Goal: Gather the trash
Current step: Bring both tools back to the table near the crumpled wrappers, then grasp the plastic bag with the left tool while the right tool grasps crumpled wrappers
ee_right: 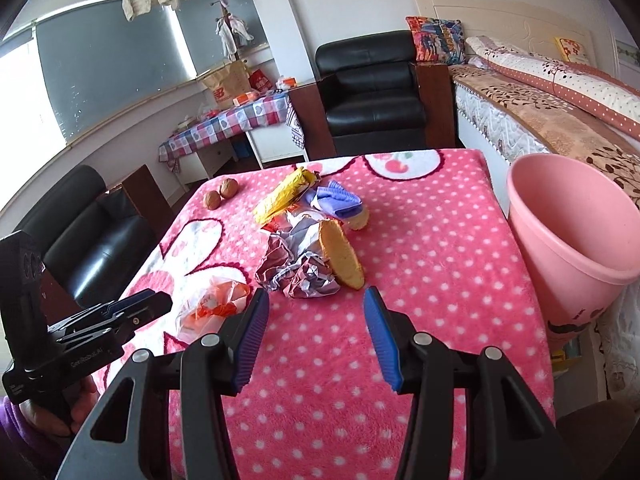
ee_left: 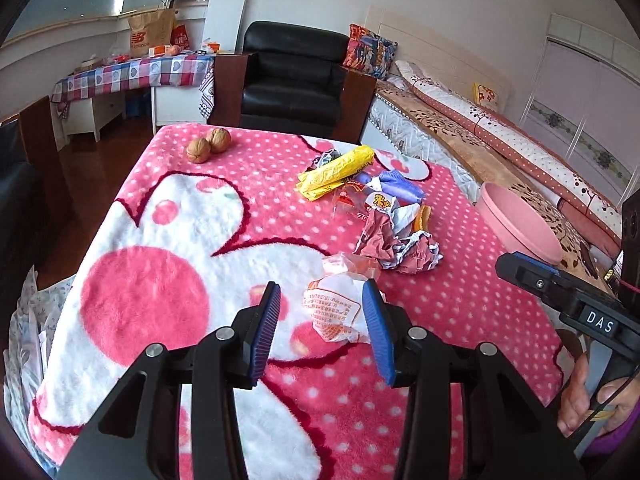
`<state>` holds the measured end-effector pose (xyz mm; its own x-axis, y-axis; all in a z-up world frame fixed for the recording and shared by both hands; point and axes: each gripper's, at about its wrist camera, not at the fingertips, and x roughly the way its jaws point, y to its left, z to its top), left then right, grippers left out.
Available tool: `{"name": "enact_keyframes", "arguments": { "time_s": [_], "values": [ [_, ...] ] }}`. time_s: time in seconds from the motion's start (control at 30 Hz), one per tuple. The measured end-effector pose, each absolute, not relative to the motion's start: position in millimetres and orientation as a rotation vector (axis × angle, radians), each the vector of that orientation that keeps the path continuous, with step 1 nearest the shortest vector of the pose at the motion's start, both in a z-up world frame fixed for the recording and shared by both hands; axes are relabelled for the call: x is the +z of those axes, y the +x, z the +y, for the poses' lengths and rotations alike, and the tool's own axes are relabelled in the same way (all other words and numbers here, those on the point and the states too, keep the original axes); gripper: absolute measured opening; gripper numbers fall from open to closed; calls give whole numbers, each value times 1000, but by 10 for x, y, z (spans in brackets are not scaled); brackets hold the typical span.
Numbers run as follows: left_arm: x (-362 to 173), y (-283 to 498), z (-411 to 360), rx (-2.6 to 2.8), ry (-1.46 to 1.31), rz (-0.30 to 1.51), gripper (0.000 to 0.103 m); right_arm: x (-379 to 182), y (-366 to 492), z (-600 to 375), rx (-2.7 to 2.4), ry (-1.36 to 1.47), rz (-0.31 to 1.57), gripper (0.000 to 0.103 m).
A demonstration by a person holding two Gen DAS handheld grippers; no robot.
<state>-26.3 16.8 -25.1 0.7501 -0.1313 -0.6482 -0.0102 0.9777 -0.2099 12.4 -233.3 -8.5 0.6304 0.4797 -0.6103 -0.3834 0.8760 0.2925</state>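
My left gripper (ee_left: 321, 285) hangs open low over the pink spotted blanket (ee_left: 440, 312). A clear wrapper with orange print (ee_left: 334, 308) lies between its blue pads, close to the right pad, and is not squeezed. Beyond it sit crumpled maroon-and-white paper (ee_left: 400, 252), a yellow wrapper (ee_left: 336, 170) and a purple-white wrapper (ee_left: 394, 186). My right gripper (ee_right: 315, 291) is open with nothing between its fingers, just short of the crumpled paper (ee_right: 300, 272) and an orange peel slice (ee_right: 340, 254). The pink bin (ee_right: 572, 232) stands off the blanket's right edge.
Two walnuts (ee_left: 208, 145) rest at the blanket's far left corner. A black armchair (ee_left: 294, 76) stands behind the table, and a bed (ee_left: 500, 136) runs along the right behind the bin. A person's hand (ee_left: 584, 396) holds the right gripper's handle.
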Motion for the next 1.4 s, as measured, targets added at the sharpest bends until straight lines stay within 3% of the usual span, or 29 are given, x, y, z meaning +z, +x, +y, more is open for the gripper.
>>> {"name": "enact_keyframes", "arguments": {
  "time_s": [0.4,0.53,0.67,1.2,1.4],
  "values": [
    [-459,-52,115,-128,-200,766,42,-287,298,-2224,497,135,803,49],
    [-443,-69,72,-156,-177,750,20,-318,352,-2185,507,138,816,49],
    [-395,-118,121,-153,-187,723,8,-335,404,-2124,529,148,832,49],
    [-157,-358,407,-91,-272,654,6,-458,905,-1753,558,116,921,54],
    [-91,-409,359,-105,-267,640,6,-496,811,-1828,612,164,961,47]
  ]
}}
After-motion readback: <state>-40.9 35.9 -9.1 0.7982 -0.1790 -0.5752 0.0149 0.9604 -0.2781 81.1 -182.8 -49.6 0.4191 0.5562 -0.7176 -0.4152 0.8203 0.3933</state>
